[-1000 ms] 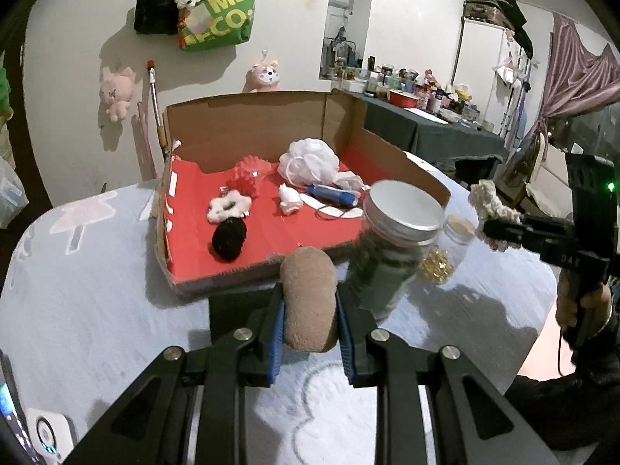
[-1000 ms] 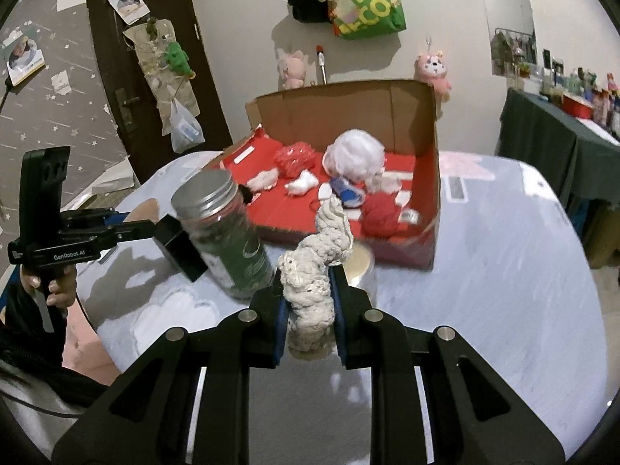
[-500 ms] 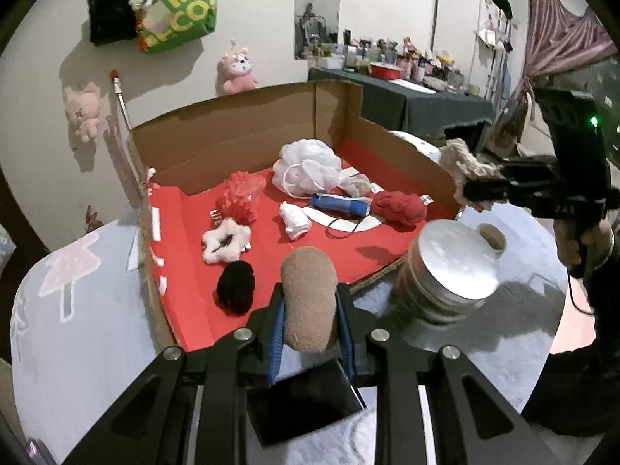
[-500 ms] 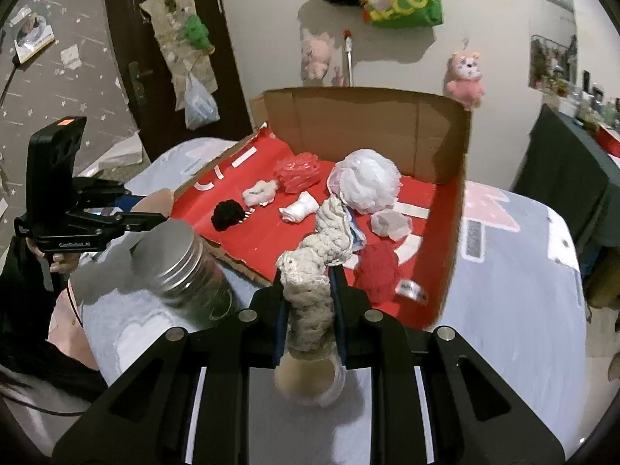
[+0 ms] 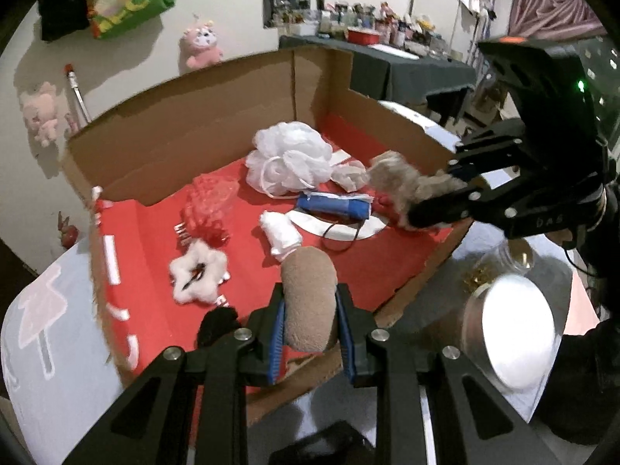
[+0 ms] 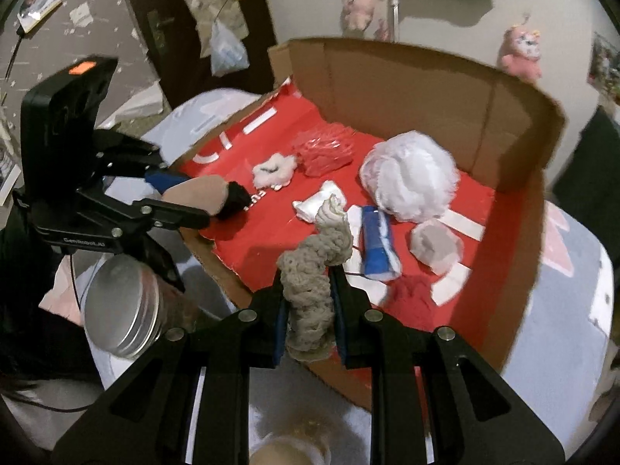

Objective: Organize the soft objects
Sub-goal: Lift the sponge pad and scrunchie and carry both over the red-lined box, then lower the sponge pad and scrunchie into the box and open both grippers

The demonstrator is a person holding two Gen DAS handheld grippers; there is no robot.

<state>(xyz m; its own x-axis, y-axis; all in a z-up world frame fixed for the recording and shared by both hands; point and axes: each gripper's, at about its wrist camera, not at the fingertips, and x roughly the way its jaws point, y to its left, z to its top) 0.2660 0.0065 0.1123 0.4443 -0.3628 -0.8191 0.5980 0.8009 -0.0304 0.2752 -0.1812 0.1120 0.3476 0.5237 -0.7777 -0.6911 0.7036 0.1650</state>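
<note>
While I hold both tools over the near edge of the box (image 5: 186,124), each one is clamped on a soft thing. My left tool (image 5: 310,333) grips a tan pad (image 5: 308,302) between its blue pads, just above the front edge. My right tool (image 6: 308,325) is closed on a beige knitted rope (image 6: 310,283), which stands up and curls over the red floor of the box.

Inside the box I can see these things on the red lining:
- a white mesh puff (image 5: 290,159) near the back wall;
- a red mesh puff (image 5: 209,201) to the left of it in the left view;
- a small white fluffy scrunchie (image 5: 197,275) in front of the red puff;
- a black pompom (image 5: 217,325), partly hidden behind my left tool;
- a folded white cloth (image 5: 281,230) in the middle;
- a blue roll (image 5: 335,207) beside the cloth, lying on a white patch;
- a crumpled white piece (image 6: 436,246) and a dark red ball (image 6: 410,296), near the right wall in the right view.

Outside the box, on the tabletop (image 5: 46,348), a jar with a metal lid (image 5: 519,333) stands just beside the front edge. Another small jar (image 5: 517,255) behind it is blurred; I cannot tell its contents well.
</note>
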